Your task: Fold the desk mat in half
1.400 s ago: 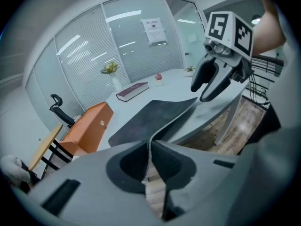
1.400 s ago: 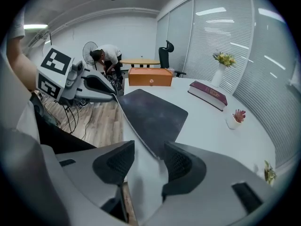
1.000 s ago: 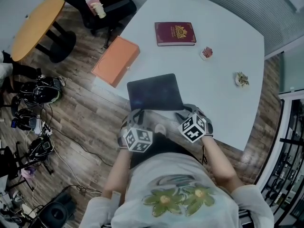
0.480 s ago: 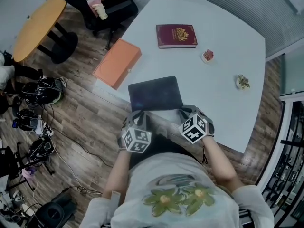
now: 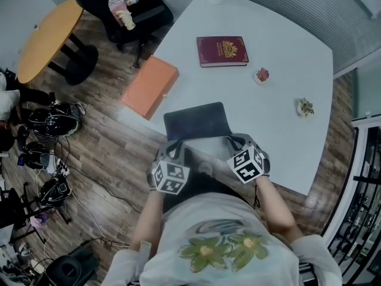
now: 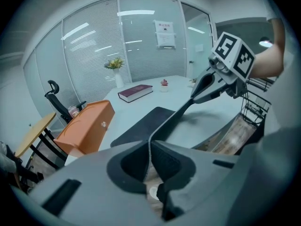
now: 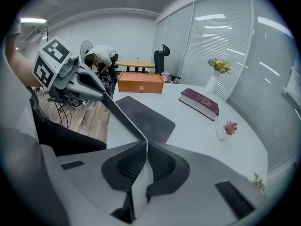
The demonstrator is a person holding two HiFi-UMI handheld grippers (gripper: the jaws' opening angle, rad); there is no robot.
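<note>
1. The left gripper (image 6: 149, 149) is clenched on the near-left corner of the dark desk mat (image 5: 196, 121); the thin edge sits pinched between its pads.
2. Over to the right gripper (image 7: 146, 149); its jaws have just been closing, and they now grasp the mat's near-right corner, with the edge caught between them.
3. The mat's near edge is raised off the white table (image 5: 286, 100) and stretched between the two grippers; its far part lies flat, on the person's side of the maroon book (image 5: 222, 51).
4. An orange box (image 5: 149, 87) sits to the left of the book and nearer the person, at the table's edge; a small pink potted plant (image 5: 261, 75) stands to the right of the book.
</note>
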